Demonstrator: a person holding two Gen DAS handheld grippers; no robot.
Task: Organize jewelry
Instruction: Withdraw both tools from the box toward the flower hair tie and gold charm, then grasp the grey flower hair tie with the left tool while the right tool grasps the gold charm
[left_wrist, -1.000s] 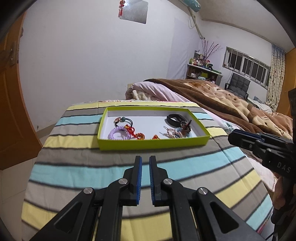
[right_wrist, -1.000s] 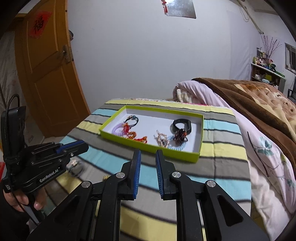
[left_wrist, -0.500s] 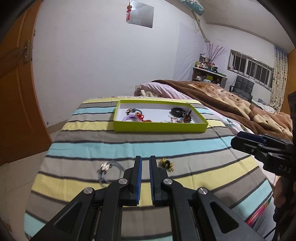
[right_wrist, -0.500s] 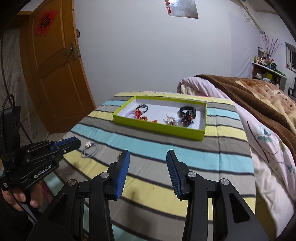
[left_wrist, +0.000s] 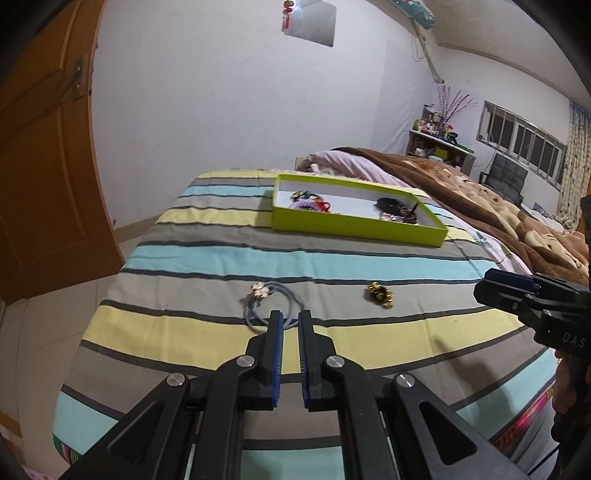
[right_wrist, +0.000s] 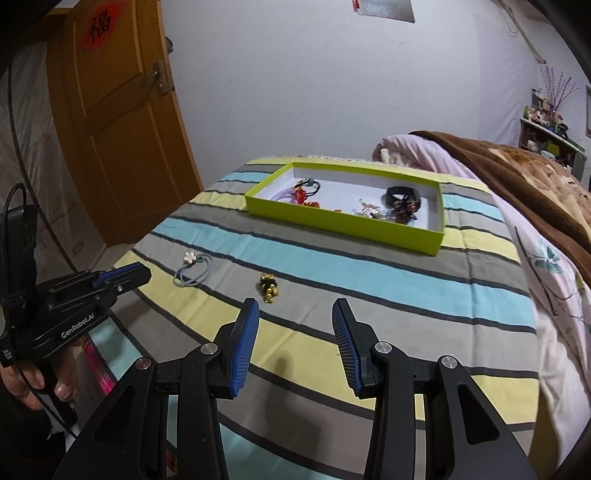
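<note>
Both grippers now farther from green box (right_wrist: 343, 221) | right gripper (right_wrist: 295, 328) spread wide, lined up on gold charm (right_wrist: 268, 288) | left gripper (left_wrist: 290, 328) nearly together, empty, near hair tie (left_wrist: 269, 306)

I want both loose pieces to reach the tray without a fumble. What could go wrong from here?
The right gripper is open near the gold charm; the charm is small and lies flat on the soft striped cover, so the fingers may pinch fabric or push it aside. The left gripper is nearly shut above the blue hair tie; closing on that thin loop could miss it. The green tray is already cluttered, so dropped pieces might tangle.
</note>
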